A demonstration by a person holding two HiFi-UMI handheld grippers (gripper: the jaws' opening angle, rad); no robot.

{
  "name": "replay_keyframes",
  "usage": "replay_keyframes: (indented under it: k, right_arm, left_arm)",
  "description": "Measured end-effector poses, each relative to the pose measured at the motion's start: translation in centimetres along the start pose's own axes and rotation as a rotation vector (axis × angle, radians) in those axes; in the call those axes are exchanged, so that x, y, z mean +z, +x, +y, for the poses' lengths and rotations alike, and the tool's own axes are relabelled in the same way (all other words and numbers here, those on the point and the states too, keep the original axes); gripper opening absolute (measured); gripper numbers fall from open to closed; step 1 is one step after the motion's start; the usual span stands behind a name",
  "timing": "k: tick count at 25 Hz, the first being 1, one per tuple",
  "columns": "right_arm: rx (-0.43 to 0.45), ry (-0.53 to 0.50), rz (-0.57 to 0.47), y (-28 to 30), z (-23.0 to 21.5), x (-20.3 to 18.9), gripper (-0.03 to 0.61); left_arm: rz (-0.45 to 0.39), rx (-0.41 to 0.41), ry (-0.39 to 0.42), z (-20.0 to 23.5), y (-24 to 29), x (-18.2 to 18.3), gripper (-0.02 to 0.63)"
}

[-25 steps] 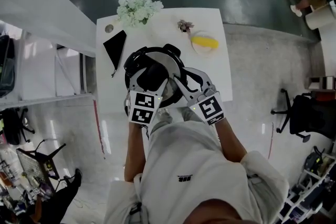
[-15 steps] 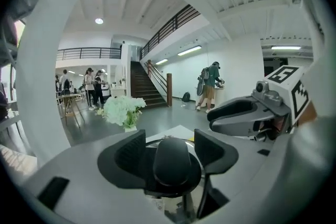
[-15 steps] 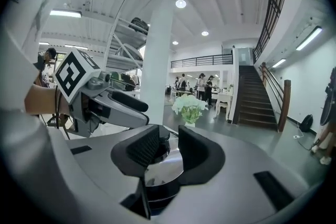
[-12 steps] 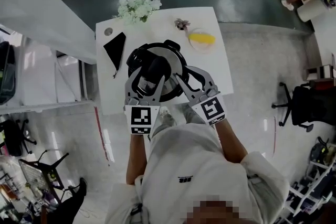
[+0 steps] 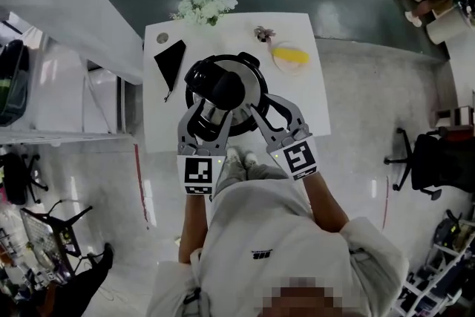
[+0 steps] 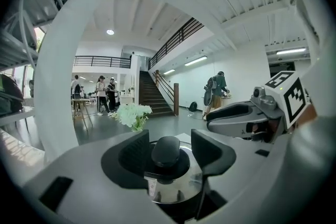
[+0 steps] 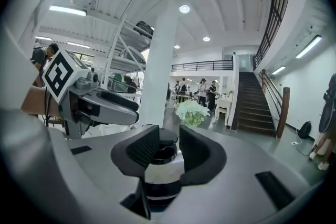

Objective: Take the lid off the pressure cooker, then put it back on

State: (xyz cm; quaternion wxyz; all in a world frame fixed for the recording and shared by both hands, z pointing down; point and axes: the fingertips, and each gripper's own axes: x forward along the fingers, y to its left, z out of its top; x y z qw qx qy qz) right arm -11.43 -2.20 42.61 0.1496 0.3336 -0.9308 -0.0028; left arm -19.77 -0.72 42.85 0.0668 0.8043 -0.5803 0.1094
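Note:
The steel pressure cooker [image 5: 245,78] stands on the white table [image 5: 306,109] with its lid on and the black lid knob [image 5: 226,89] on top. My left gripper [image 5: 211,113] hovers at the cooker's near rim. Its jaws have just been closing, and in the left gripper view the knob [image 6: 167,150] shows in the gap beyond the left gripper [image 6: 171,150], with space on both sides. My right gripper [image 5: 258,113] is beside it, on the right. Seen from the right gripper [image 7: 168,150], its jaws stand narrowly apart, framing the lid [image 7: 164,170] ahead without touching it.
White flowers [image 5: 204,4] stand at the table's far edge. A black triangular item [image 5: 172,59] lies at the left and a plate with a yellow thing [image 5: 289,56] at the far right. People stand far off in the hall [image 6: 105,93].
Both grippers have drawn back from over the lid toward the person and risen. The left jaws have narrowed. The cooker and its lid stay in place on the table.

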Motion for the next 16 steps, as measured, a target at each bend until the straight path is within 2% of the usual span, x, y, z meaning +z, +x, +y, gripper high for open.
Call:
replay_keyframes:
  k: [10, 13, 16]
  right_arm:
    - [0.078, 0.013, -0.078, -1.4, -1.9, -0.9, 0.118]
    - [0.089, 0.054, -0.072, -2.2, -1.9, -1.0, 0.118]
    - [0.097, 0.049, -0.1, -3.0, -1.9, -1.0, 0.118]
  left_arm:
    - [-0.003, 0.148, 0.047, -2.3, -0.3, 1.1, 0.241]
    - [0.006, 0.178, 0.049, -2.8, -0.9, 1.0, 0.236]
    - [0.007, 0.202, 0.056, -3.4, -1.6, 1.1, 0.232]
